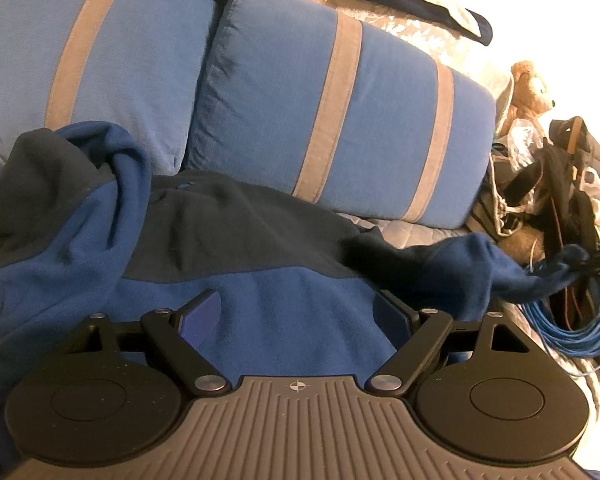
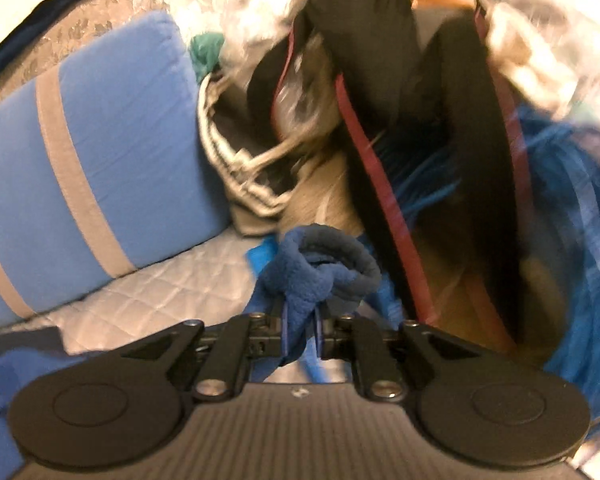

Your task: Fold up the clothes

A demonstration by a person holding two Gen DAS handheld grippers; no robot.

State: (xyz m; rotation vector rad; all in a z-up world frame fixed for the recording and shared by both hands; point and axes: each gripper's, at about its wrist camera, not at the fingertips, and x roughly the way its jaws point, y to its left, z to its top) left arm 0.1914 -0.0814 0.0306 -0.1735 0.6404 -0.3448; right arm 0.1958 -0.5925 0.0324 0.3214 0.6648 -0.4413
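No legible text, brand or number appears in either view. The only sign is a small crosshair mark [image 1: 298, 386] on the left gripper's grey ribbed body, lower centre of frame.

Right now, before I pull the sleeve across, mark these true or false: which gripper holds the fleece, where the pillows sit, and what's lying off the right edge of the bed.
1. The right gripper is shut on the fleece cuff. True.
2. The left gripper is clamped on the fleece. False: its jaws stand wide open over the blue body panel, gripping nothing.
3. Two blue pillows with grey stripes lie behind the fleece. True.
4. A coil of red cable lies beside the bed. False: the coiled cable is blue.
5. The fleece is already folded flat. False: it lies rumpled, one sleeve stretched out to the right.
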